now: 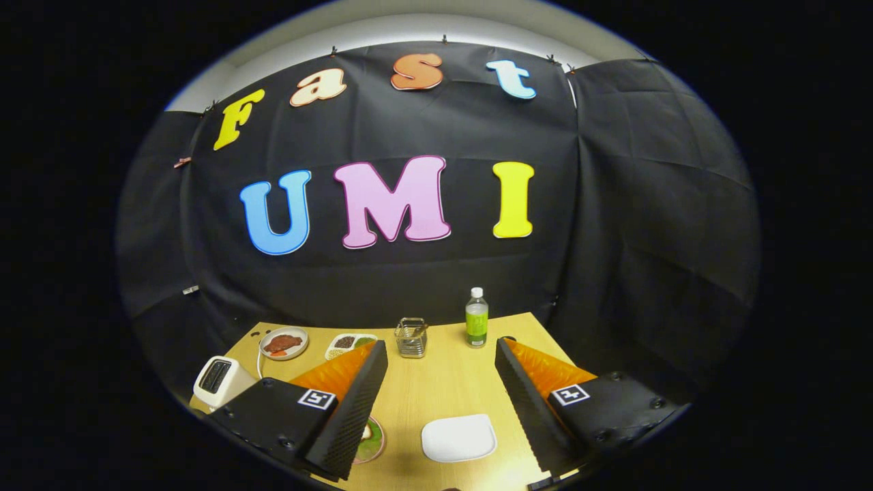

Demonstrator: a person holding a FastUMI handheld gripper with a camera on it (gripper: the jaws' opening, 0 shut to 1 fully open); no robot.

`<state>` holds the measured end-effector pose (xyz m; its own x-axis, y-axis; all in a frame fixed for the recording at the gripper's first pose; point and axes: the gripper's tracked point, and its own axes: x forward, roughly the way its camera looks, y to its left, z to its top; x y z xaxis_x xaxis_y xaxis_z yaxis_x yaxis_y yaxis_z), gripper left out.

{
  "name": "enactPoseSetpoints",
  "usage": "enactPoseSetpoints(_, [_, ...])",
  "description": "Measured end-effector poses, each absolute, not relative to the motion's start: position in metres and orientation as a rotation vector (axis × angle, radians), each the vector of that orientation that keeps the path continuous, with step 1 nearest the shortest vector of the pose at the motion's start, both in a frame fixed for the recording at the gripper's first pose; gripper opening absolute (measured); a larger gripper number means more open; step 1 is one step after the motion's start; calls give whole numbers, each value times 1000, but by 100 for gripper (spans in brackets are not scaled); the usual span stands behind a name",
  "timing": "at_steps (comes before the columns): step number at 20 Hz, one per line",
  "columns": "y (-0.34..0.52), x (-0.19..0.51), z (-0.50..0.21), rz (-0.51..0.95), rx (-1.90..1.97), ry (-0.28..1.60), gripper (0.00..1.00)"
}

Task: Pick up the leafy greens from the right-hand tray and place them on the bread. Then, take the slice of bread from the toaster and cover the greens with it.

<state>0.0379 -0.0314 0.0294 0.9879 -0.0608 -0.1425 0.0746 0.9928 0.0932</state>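
A: Where do things stand on the light wooden table (436, 395)?

B: The gripper (441, 382) hangs above it with its jaws spread wide and nothing between them. Below the gap lies a white, rounded-square tray (458, 438), and it looks bare. Just beside it, half hidden under the left finger, is a round plate (372, 440) with something green and a pale patch on it.

A: So the leafy greens are on the bread?

B: I can't say for sure. Green stuff on that plate would fit the greens laid on a slice, but the finger covers most of it. No covering slice is plain to see either.

A: And the toaster?

B: The white boxy toaster (219, 380) stands beyond the left finger. Its slots look dark; whether a slice sits inside is too small to tell.

A: Anything else?

B: A round plate of reddish food (284, 343), a divided dish of grains (349, 344), a wire basket (411, 337) and a green bottle with a white cap (476, 318) at the back.
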Motion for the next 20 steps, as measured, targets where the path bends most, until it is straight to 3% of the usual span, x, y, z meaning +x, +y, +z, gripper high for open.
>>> enactPoseSetpoints(8, [-13, -21, 51, -136, 96, 50, 98])
enactPoseSetpoints(20, [3, -34, 44, -122, 91, 66, 98])
